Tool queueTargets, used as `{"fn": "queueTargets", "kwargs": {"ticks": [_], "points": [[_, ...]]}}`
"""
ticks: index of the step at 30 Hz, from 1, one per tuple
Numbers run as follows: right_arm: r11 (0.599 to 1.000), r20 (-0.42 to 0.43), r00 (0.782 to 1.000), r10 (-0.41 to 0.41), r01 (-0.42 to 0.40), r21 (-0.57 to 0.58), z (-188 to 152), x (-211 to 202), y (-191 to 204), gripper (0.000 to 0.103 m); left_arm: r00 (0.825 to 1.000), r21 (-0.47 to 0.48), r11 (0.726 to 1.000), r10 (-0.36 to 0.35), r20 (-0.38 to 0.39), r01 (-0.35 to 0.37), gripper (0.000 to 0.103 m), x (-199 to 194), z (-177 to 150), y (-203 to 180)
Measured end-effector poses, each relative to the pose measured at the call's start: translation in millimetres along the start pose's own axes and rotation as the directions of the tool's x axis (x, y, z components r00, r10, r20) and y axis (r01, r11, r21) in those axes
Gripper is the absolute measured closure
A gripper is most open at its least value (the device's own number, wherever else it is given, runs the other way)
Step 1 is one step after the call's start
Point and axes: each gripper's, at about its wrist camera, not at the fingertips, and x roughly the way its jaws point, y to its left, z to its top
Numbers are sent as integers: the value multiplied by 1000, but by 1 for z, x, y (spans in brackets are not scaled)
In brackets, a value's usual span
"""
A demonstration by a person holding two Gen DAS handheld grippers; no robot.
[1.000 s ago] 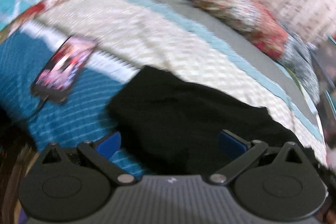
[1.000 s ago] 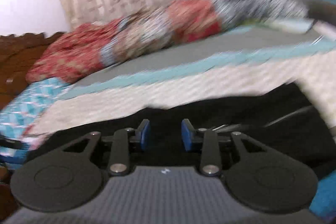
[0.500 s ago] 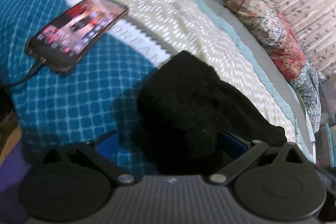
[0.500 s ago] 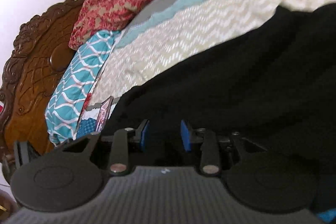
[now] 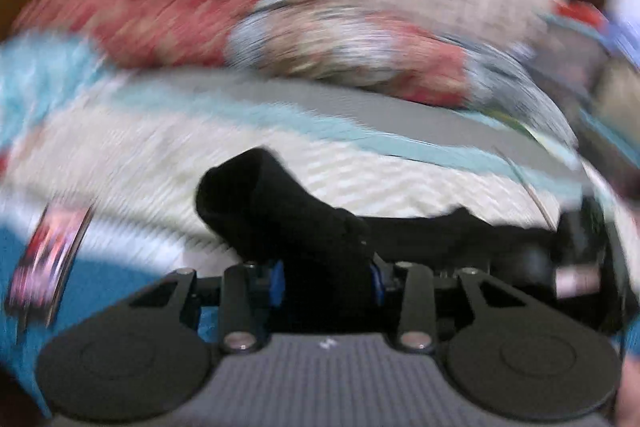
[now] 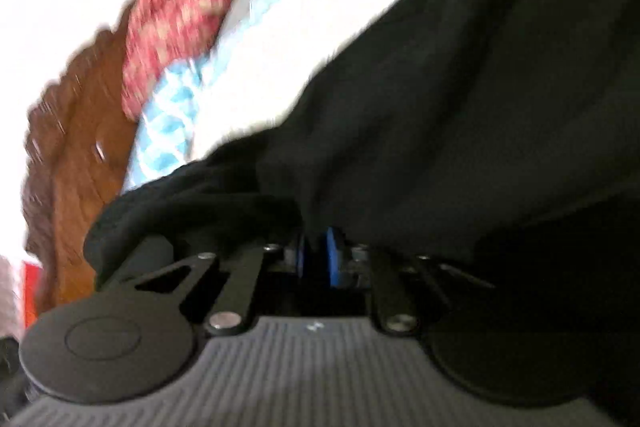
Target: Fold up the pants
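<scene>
The black pants (image 5: 280, 211) lie on the patterned bedspread (image 5: 168, 155). My left gripper (image 5: 326, 283) is shut on a bunched end of the pants, which rises between the blue pads and stretches off to the right. In the right wrist view the pants (image 6: 460, 115) fill most of the frame and drape over the tool. My right gripper (image 6: 318, 259) is shut on the pants, its blue pads nearly together under the cloth. Both views are blurred.
A phone (image 5: 48, 259) lies on the blue part of the bedspread at the left. A red floral blanket (image 5: 256, 31) is heaped along the far side of the bed. A carved wooden headboard (image 6: 76, 167) stands at the left in the right wrist view.
Both grippers have closed on the black pants, the left from wide open. The left one has lifted its end of the cloth. Both cameras have swung, blurring the views.
</scene>
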Motion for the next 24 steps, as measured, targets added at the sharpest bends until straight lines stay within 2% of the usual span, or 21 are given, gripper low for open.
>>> {"fn": "queueTargets", "kwargs": {"ticks": [2, 5, 7, 8, 9, 10, 12, 13, 14, 15, 16, 18, 21, 23, 24], "points": [[1000, 107, 994, 5, -6, 8, 12, -36, -12, 87, 999, 159, 987, -33, 11, 30, 67, 5, -3, -36], [1000, 256, 966, -21, 24, -7, 22, -94, -28, 82, 995, 341, 935, -92, -36, 99, 67, 21, -18, -83], [999, 327, 944, -43, 51, -16, 22, -124, -38, 70, 989, 438, 887, -114, -99, 146, 65, 37, -33, -109], [998, 349, 936, -50, 60, -18, 22, -136, -43, 58, 985, 477, 863, -121, -124, 166, 62, 44, -41, -119], [998, 363, 930, -54, 64, -16, 21, -144, -47, 50, 981, 508, 841, -130, -141, 185, 55, 48, -48, -126], [998, 371, 927, -56, 65, -11, 20, -149, -52, 47, 982, 537, 823, -130, -139, 185, 50, 49, -53, -131], [998, 370, 927, -52, 56, 1, 17, -150, -59, 35, 984, 582, 793, -128, -127, 178, 40, 42, -55, -135], [999, 362, 931, -42, 44, 5, 16, -149, -62, 32, 983, 590, 786, -138, -122, 184, 34, 35, -53, -134], [1000, 348, 937, -30, 31, 3, 16, -145, -62, 26, 982, 587, 788, -148, -116, 188, 31, 29, -49, -131], [1000, 334, 942, -19, 21, -5, 16, -138, -60, 22, 980, 569, 798, -163, -110, 197, 23, 20, -43, -126], [1000, 315, 949, -12, 19, -18, 18, -131, -57, 21, 977, 537, 817, -186, -103, 212, 16, 11, -35, -119], [999, 273, 962, -14, 27, -45, 21, -107, -46, 19, 973, 448, 864, -220, -73, 229, 11, -8, -20, -99], [995, 204, 979, -12, 33, -98, 22, -81, -32, 18, 977, 271, 939, -209, -32, 210, 10, -22, 1, -59], [987, 164, 986, -20, 46, -156, 19, -65, -21, 17, 984, 136, 974, -176, -40, 180, 10, -20, 14, -31], [976, 142, 989, -42, 71, -204, 16, -57, -16, 28, 985, 69, 984, -163, -51, 166, 12, -15, 18, -19]]}}
